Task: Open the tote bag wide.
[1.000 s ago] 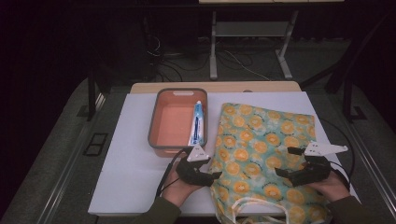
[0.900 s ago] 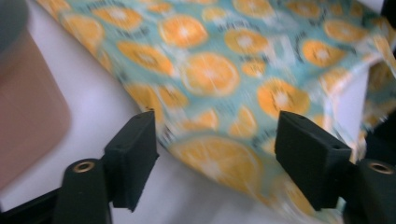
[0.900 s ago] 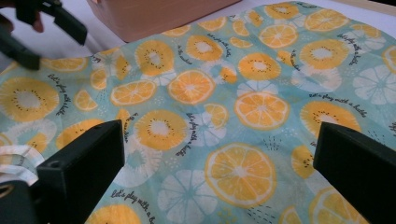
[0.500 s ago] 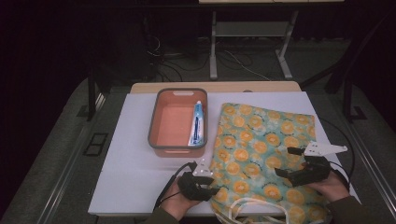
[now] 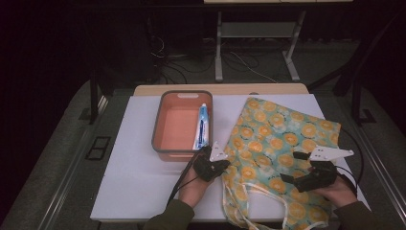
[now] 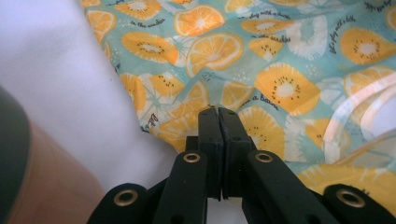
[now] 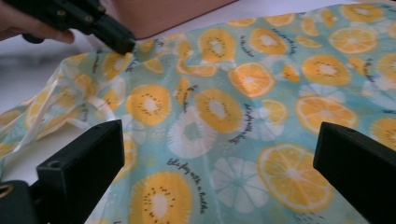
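Observation:
A teal cloth bag [image 5: 273, 139] printed with orange and kiwi slices lies flat on the right half of the white table [image 5: 134, 167]. My left gripper [image 5: 226, 166] is at the bag's near left edge. Its jaws have just been closing, and they now meet on a pinch of the fabric [image 6: 187, 116]. From the right gripper view, that gripper [image 7: 122, 44] nips the raised edge of the bag [image 7: 224, 107]. My right gripper [image 5: 293, 166] hovers over the bag's near right part, its jaws wide open with nothing between them.
A salmon tray with a grey rim [image 5: 158, 129] stands left of the bag, close to the left gripper, and a toothpaste tube [image 5: 202, 125] lies along its right wall. The bag's white straps [image 5: 249, 196] lie looped near the table's front edge.
The left gripper has gone from beside the bag, back toward me, then forward and right onto the bag's edge, and its jaws have shut there. The right gripper has stayed put.

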Available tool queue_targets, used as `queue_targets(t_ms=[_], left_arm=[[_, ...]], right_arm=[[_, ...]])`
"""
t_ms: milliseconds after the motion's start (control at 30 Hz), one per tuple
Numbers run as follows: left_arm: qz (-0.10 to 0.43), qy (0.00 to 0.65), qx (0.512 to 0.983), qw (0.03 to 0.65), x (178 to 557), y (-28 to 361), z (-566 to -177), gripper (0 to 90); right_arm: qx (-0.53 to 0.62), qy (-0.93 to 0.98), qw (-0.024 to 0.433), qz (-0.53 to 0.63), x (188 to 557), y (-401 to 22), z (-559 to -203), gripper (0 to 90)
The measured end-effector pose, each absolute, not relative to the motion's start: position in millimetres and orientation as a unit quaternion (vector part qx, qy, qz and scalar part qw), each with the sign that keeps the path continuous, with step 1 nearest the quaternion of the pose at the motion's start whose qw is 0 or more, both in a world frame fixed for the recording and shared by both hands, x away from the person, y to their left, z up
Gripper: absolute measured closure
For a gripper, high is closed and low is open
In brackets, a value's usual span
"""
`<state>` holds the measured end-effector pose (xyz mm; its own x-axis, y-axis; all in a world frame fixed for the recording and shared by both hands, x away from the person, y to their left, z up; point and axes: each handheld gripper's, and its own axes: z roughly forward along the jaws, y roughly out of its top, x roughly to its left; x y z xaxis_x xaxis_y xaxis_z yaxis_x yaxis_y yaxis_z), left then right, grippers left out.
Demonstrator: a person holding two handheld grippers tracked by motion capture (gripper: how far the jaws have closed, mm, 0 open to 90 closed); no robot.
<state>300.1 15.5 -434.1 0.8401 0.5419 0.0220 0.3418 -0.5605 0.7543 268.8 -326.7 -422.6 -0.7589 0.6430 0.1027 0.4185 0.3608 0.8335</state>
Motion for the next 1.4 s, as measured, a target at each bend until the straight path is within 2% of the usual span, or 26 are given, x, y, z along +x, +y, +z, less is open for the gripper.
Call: queue_targets(t_ms=[67,133,167,200,233,267,300,500,533,567,667,733,767,800,933,1167,1400], left_arm=[[0.123,0.257,0.871,0.4,301.1,17.0,-434.7,85.7],[0.12,0.261,0.868,0.404,298.8,21.6,-432.4,75.1],[0.114,0.265,0.865,0.41,297.1,24.8,-430.4,75.1],[0.11,0.267,0.862,0.416,294.1,29.0,-427.2,64.3],[0.106,0.267,0.86,0.422,290.8,32.8,-424.4,59.7],[0.101,0.265,0.859,0.425,288.4,35.8,-422.2,59.7],[0.096,0.264,0.858,0.431,284.7,39.9,-419.4,51.3],[0.091,0.261,0.846,0.455,268.8,74.3,-411.3,37.5],[0.089,0.264,0.845,0.456,267.1,81.6,-411.5,37.5],[0.087,0.268,0.842,0.461,263.2,96.1,-412.7,33.0],[0.084,0.279,0.838,0.462,258.4,116.8,-414.7,26.5],[0.086,0.284,0.837,0.46,257.3,123.5,-415.3,23.7],[0.089,0.29,0.834,0.461,256.2,129.9,-416.1,23.7],[0.088,0.295,0.832,0.462,255.8,136.2,-417.3,19.6],[0.089,0.316,0.822,0.466,255.1,156.2,-421.6,13.8],[0.099,0.323,0.818,0.466,256.4,162.2,-420.9,13.4],[0.102,0.322,0.819,0.465,256.9,161.4,-420.9,13.4]], right_arm=[[0.32,0.821,0.116,0.459,268.0,-323.7,-423.3,5.0],[0.315,0.828,0.103,0.452,267.0,-318.7,-423.9,5.1],[0.315,0.828,0.103,0.452,267.0,-318.7,-423.9,5.1],[0.31,0.834,0.094,0.447,265.8,-315.4,-424.2,6.4],[0.289,0.847,0.079,0.438,262.7,-306.7,-425.5,13.7],[0.289,0.847,0.079,0.438,262.7,-306.7,-425.5,13.7],[0.274,0.858,0.068,0.43,260.2,-298.5,-426.9,16.1],[0.234,0.89,0.046,0.389,256.1,-270.1,-437.9,30.8],[0.234,0.89,0.046,0.389,256.1,-270.1,-437.9,30.8],[0.225,0.899,0.049,0.373,254.8,-264.0,-441.5,36.7],[0.212,0.909,0.046,0.355,254.7,-260.2,-446.0,48.0],[0.203,0.913,0.06,0.348,253.0,-258.1,-446.9,57.4],[0.203,0.913,0.06,0.348,253.0,-258.1,-446.9,57.4],[0.197,0.914,0.056,0.35,252.7,-256.6,-446.9,67.6],[0.2,0.914,0.058,0.349,254.8,-254.5,-446.5,86.9],[0.226,0.905,0.069,0.355,263.9,-248.3,-443.5,89.5],[0.272,0.885,0.095,0.365,295.9,-233.6,-437.3,89.5]])
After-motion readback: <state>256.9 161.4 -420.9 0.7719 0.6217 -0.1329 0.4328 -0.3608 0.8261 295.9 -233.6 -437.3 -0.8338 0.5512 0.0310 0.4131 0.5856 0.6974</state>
